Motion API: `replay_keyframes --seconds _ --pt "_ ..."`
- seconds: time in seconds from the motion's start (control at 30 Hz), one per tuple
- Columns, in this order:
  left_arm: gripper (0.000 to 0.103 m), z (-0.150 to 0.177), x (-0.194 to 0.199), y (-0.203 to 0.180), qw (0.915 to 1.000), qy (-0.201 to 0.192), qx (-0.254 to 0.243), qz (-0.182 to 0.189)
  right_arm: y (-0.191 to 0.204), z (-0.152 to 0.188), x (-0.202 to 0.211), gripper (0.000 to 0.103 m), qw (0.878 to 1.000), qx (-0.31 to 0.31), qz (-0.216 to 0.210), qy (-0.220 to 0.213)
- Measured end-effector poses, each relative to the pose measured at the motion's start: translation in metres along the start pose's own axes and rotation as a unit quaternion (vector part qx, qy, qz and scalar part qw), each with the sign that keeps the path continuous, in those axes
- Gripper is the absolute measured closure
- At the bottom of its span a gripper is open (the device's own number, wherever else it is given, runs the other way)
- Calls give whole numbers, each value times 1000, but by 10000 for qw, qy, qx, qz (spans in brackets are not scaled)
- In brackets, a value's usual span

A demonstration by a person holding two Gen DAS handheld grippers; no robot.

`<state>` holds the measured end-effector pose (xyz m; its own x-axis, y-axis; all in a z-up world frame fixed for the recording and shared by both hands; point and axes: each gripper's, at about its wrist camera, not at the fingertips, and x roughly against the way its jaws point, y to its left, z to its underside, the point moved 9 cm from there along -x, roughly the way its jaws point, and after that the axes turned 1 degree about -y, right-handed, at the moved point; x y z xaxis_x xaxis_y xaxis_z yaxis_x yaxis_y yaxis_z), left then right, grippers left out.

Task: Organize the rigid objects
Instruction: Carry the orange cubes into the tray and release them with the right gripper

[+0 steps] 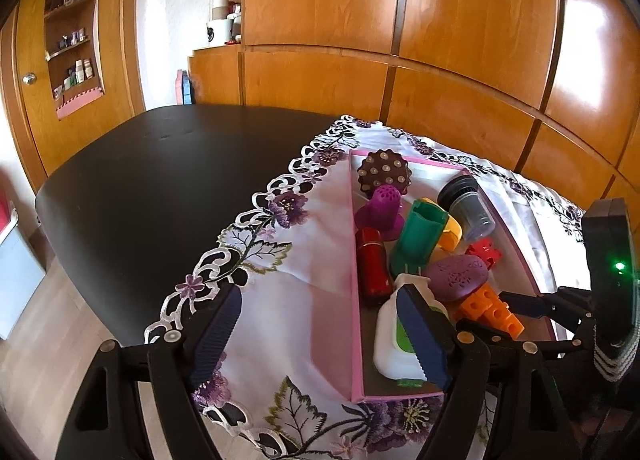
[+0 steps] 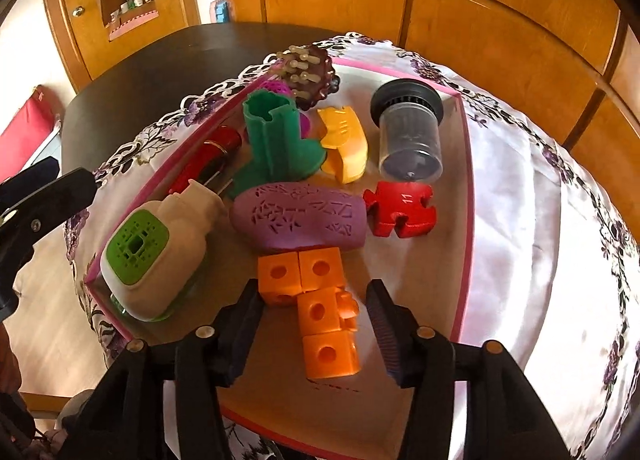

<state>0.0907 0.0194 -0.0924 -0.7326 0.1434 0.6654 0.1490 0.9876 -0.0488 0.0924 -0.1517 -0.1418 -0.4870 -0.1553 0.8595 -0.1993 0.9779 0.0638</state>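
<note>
A pink-rimmed tray (image 2: 466,219) on the embroidered cloth holds several rigid items. Among them are an orange cube chain (image 2: 324,316), a purple oval (image 2: 300,219), a red puzzle piece (image 2: 400,211) and a white piece with a green grid (image 2: 160,256). My right gripper (image 2: 312,324) is open over the tray's near end. The orange chain lies between its fingers, with gaps at both pads. My left gripper (image 1: 320,340) is open and straddles the tray's left wall (image 1: 356,300). Its right finger hides part of the white piece (image 1: 388,348); nothing is gripped.
Further back in the tray are a green boot-shaped piece (image 2: 276,139), a yellow piece (image 2: 344,143), a grey canister (image 2: 408,131), a red cylinder (image 2: 212,159) and a maroon studded disc (image 2: 308,71). Bare black tabletop (image 1: 160,179) lies to the left, with wooden cabinets (image 1: 440,59) behind.
</note>
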Motion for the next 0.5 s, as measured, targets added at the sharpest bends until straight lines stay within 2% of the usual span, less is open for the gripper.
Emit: replay_keyframes --seconds 0.37,0.5 --pt "7 -1 9 -9 9998 -73 -86 -132 -1 10 8 43 9999 1 121 -21" --pt "1 -4 13 -12 9996 -135 -108 -233 -4 10 24 43 9992 -67 213 -328"
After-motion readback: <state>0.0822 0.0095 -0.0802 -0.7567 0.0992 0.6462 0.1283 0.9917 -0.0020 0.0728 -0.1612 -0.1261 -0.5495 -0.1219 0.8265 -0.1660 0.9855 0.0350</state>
